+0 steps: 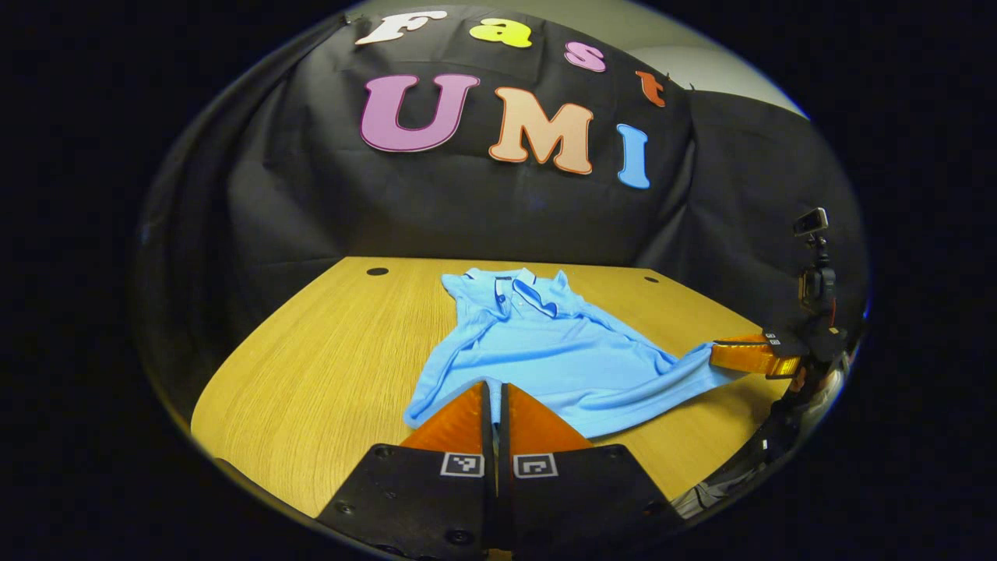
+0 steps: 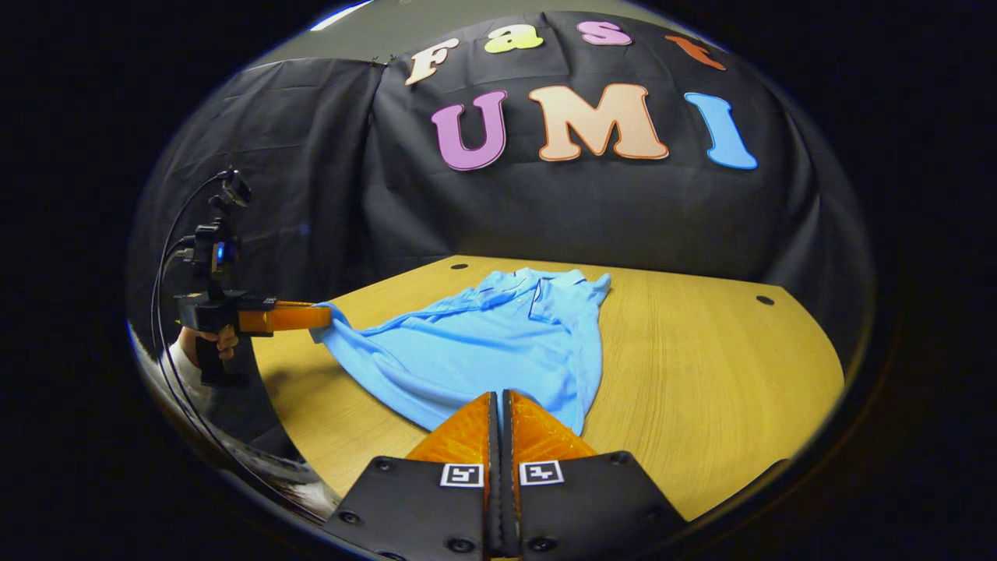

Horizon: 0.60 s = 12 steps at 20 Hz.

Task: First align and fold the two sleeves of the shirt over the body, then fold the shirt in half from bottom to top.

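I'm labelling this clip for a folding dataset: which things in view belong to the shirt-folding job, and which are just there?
Part of the job:
blue shirt
left hand-held gripper, shut on the shirt
right hand-held gripper, shut on the shirt
wooden table, which the shirt lies on

Just there:
black cloth wall
round holes in the tabletop

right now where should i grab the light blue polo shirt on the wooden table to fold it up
Grip the light blue polo shirt by its near hem corners, coming from the near side: its collar lies far, hem toward you. The left gripper and right gripper look shut there.
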{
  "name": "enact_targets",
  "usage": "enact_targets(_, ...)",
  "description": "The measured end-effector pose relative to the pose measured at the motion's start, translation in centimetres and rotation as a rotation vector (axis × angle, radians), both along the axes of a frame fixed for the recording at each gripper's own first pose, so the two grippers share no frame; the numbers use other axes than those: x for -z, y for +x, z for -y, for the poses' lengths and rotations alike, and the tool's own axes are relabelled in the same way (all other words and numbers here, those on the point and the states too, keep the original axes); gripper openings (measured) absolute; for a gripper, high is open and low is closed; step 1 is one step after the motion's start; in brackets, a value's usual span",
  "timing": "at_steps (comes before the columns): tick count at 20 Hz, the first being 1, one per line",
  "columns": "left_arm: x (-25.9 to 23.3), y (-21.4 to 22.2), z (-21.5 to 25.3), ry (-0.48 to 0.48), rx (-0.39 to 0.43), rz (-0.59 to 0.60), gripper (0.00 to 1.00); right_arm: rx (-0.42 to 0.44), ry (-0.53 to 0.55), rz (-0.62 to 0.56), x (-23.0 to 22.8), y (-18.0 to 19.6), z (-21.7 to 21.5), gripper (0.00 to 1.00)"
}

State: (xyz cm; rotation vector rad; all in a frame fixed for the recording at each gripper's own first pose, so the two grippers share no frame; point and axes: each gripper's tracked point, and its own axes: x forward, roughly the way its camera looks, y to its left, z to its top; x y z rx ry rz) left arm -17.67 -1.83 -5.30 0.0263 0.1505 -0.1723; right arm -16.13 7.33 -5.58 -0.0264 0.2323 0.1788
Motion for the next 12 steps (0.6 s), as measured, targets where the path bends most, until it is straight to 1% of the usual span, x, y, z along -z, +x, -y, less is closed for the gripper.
enact_targets(3, -3.0, 3.6, 0.1, -0.019, 0.006, 0.032, 0.0, 0.03, -0.04, -0.007, -2.4, 3.1, 1.2, 0.02)
enact_targets(6, -5.1, 7.8, -0.2, -0.045, 0.007, 0.037, 0.0, 0.065, -0.082, -0.011, -4.4, 6.8, 2.6, 0.02)
enact_targets(9, -7.5, 12.5, -1.1, -0.041, -0.013, 0.061, 0.0, 0.11, -0.07, -0.039, -5.4, 11.2, 4.3, 0.02)
enact_targets(12, -8.2, 17.6, -1.6, -0.046, -0.026, 0.048, 0.0, 0.155, -0.034, -0.082, -5.5, 16.1, 5.9, 0.02)
